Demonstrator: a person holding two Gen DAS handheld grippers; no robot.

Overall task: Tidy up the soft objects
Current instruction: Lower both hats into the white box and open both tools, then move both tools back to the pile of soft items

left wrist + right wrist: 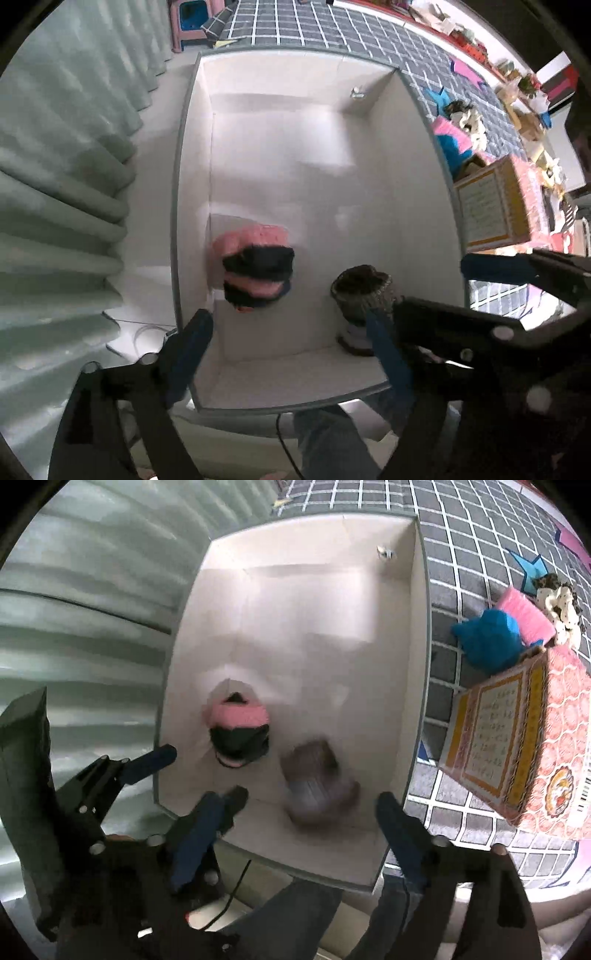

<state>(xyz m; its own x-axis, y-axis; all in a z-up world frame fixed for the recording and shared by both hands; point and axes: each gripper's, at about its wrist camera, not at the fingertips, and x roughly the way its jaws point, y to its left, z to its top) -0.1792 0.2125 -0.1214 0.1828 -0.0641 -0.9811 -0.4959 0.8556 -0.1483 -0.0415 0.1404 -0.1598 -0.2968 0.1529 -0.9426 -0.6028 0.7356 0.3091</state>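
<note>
Left wrist view showed our left gripper and right gripper both spread and empty above the white box, so we judged it best to lift straight clear of the pink-and-black bundle by its left wall.

room seen from above: floor, curtain and clutter.
a grey floor mat with a white grid and coloured star shapes covers the floor; a pale green pleated curtain hangs along the left; a pink stool stands at the top beside the curtain; a patterned pink and yellow carton rests on the mat at right; soft daylight falls over the whole scene.
</note>
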